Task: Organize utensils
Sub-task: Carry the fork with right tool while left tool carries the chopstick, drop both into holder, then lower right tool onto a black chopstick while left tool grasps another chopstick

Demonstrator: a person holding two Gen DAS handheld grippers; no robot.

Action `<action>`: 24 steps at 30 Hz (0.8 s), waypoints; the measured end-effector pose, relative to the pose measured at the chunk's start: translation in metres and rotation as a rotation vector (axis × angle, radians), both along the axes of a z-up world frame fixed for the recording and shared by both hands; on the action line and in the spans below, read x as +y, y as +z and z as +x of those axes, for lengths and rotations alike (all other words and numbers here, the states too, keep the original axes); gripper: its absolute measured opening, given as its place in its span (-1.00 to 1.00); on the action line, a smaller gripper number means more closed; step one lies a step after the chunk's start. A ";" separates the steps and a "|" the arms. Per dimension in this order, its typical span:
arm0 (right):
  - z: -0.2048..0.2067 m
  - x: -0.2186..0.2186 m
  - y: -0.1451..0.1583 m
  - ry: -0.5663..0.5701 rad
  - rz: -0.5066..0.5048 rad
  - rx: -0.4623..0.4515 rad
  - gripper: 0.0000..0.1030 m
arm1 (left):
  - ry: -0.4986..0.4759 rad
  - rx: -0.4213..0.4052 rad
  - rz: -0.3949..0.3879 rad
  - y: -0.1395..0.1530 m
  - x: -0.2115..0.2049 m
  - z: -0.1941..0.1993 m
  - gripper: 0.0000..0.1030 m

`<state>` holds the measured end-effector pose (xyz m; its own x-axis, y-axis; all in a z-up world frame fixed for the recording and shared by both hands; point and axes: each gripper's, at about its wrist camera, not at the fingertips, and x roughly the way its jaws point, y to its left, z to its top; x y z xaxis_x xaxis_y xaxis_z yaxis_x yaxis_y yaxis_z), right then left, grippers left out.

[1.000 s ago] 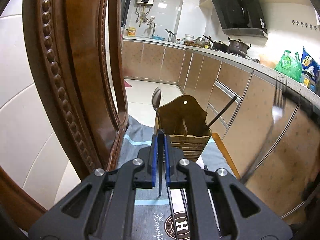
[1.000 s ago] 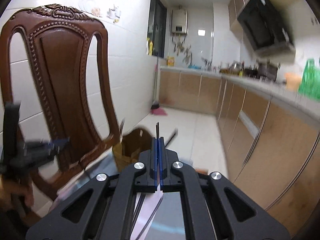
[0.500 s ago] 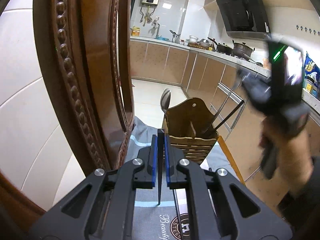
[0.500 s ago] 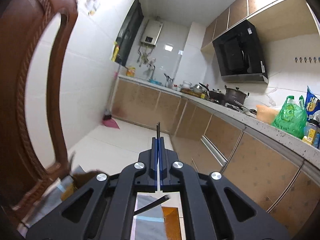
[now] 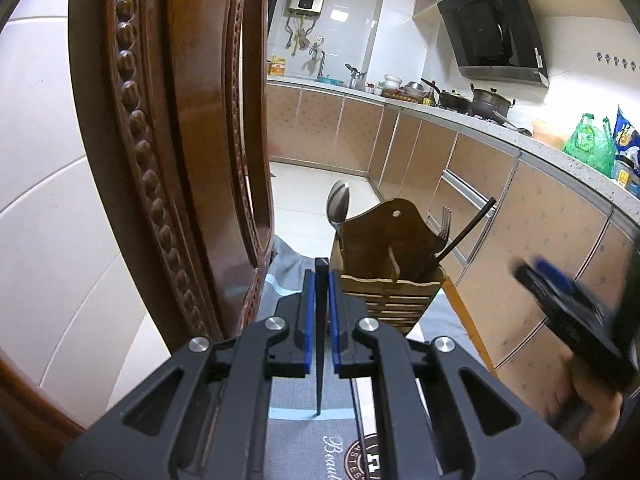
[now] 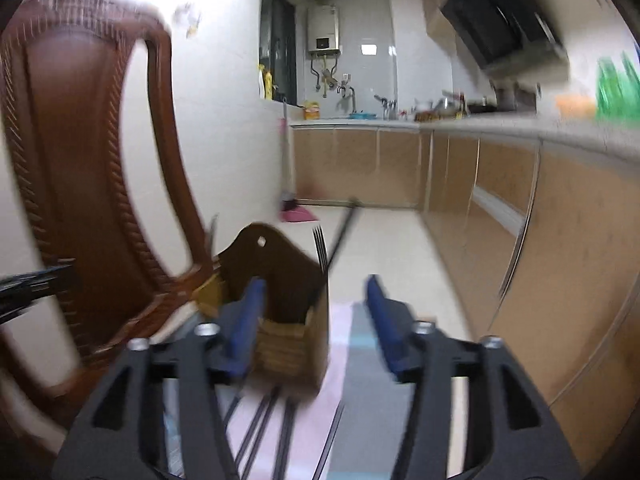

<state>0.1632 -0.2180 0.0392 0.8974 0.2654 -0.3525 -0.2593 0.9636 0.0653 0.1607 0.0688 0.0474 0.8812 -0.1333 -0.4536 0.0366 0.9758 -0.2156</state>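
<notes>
A: What's nearest the cameras?

B: The left hand-held gripper (image 5: pixel 320 304), its blue pads pressed together on a thin black chopstick (image 5: pixel 320 344) whose tapered end points down at the grey cloth (image 5: pixel 296 432) on the bench. The right hand-held gripper (image 6: pixel 314 312) is spread, its jaws having just been opening, with nothing pinched between them.

A: And under the right one?

B: Several dark utensils (image 6: pixel 276 408) lie on the cloth; blur hides what kind they are.

A: Where's the holder?

B: The wooden utensil holder (image 5: pixel 384 280) stands just past the left fingertips, further along the cloth. A spoon (image 5: pixel 338 204) stands bowl-up in its left compartment; a fork (image 5: pixel 442 228) and a black chopstick (image 5: pixel 468 230) lean out of the right one.

A: Anything crowding it?

B: A carved wooden chair back (image 5: pixel 160 140) rises close on the left, just beside the holder. In the left wrist view, the right gripper shows blurred at the right edge, held by a hand (image 5: pixel 588 400).

A: Farther off?

B: Tiled floor, then a cabinet run (image 5: pixel 400 140) with pots (image 5: pixel 472 100) and a green bag (image 5: pixel 590 144) on top, a range hood (image 5: pixel 492 44) above.
</notes>
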 end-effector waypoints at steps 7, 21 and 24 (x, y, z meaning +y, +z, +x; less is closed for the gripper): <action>-0.054 -0.074 -0.043 -0.025 0.201 0.137 0.33 | 0.006 -0.063 0.033 0.024 -0.012 -0.003 -0.87; -0.036 -0.109 -0.039 -0.029 0.229 0.103 0.33 | 0.024 -0.134 -0.030 0.138 -0.019 0.064 -0.87; -0.034 -0.112 -0.041 -0.025 0.237 0.119 0.33 | 0.035 -0.132 -0.047 0.147 -0.019 0.086 -0.87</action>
